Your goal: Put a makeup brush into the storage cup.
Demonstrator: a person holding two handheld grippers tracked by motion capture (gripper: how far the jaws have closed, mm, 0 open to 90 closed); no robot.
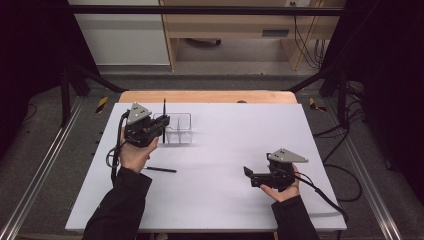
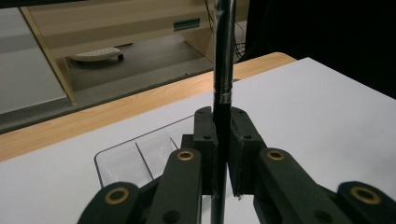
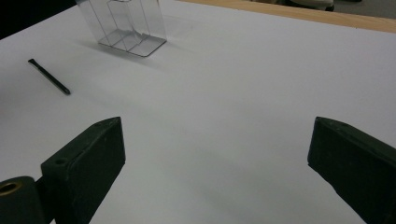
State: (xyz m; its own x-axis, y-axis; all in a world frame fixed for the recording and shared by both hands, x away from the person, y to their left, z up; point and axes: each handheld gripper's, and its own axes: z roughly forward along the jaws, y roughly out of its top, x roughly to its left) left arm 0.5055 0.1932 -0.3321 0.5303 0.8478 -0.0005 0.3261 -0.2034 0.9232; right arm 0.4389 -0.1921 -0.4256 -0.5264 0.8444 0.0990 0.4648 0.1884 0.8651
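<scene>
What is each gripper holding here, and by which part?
The left gripper clamps an upright black pen on its lower barrel, beside the clear organizer. The right gripper is open, holding nothing.

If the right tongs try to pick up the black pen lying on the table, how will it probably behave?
The lying pen looks thin, round and rigid, so it would probably roll if nudged sideways. Lying flat on the white table, it may slip from the open right tongs unless gripped squarely across its middle. It likely weighs little.

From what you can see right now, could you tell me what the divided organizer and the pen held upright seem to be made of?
Organizer: clear, glossy, probably acrylic plastic; the table shows through its walls. Pen in the left gripper: dark barrel with a shiny, metal-looking upper section and band, though it could be coated plastic.
</scene>
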